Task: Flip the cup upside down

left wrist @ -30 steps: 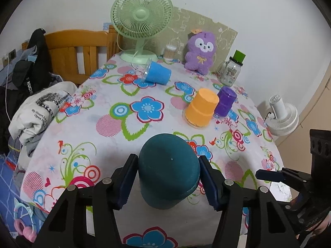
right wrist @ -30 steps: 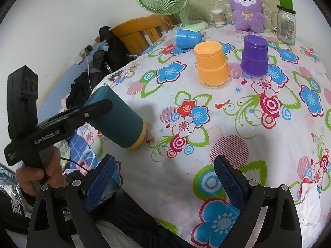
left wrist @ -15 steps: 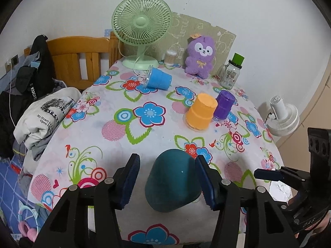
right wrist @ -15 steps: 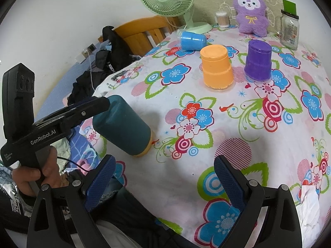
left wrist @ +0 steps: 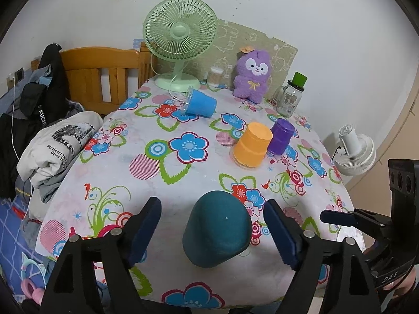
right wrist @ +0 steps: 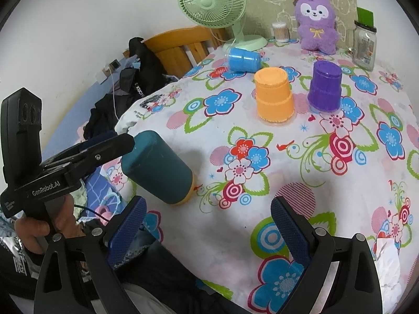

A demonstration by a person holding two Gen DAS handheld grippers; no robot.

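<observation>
A dark teal cup (left wrist: 217, 231) stands upside down near the table's front edge, tilted toward me; it also shows in the right wrist view (right wrist: 159, 167), leaning left with an orange rim on the cloth. My left gripper (left wrist: 212, 231) is open, its pads apart from the cup on both sides. In the right wrist view one left finger (right wrist: 104, 147) lies beside the cup's base. My right gripper (right wrist: 207, 230) is open and empty over the table's front edge.
An orange cup (left wrist: 252, 145) and a purple cup (left wrist: 280, 137) stand upside down mid-table. A blue cup (left wrist: 200, 103) lies on its side near a green fan (left wrist: 179, 39). A plush toy (left wrist: 251, 74) and a jar (left wrist: 290, 95) stand at the back. Clothes (left wrist: 56, 146) lie left.
My left gripper has opened and let go of the teal cup, then drawn back a little. The cup now rests tilted on the table. The right gripper has stayed open.
</observation>
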